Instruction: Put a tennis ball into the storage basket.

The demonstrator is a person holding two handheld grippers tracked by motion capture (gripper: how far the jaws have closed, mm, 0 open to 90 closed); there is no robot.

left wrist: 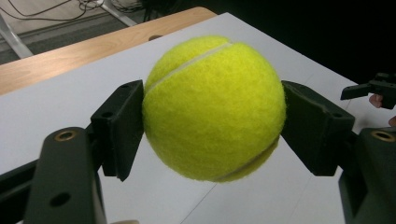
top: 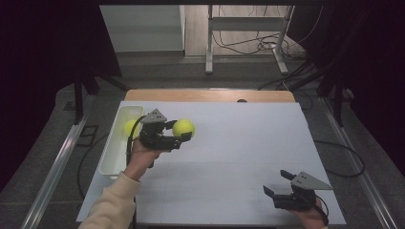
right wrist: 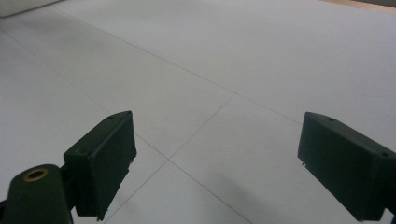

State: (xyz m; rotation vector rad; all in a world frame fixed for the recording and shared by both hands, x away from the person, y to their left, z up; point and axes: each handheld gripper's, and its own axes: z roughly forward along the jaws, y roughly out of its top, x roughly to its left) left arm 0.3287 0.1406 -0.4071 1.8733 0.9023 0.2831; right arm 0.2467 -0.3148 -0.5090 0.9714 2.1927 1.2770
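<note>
Above the tabletop (top: 229,143), just right of the bin (top: 114,143): left fingers (left wrist: 119,126) clamping the ball (left wrist: 214,108); right fingers (right wrist: 105,158) gaping empty, far right.

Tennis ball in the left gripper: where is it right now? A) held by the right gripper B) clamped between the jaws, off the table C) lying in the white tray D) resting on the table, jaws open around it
B: in the left gripper view both pads press on the tennis ball, with the table visible beneath it; the left gripper holds it beside the white tray.
</note>
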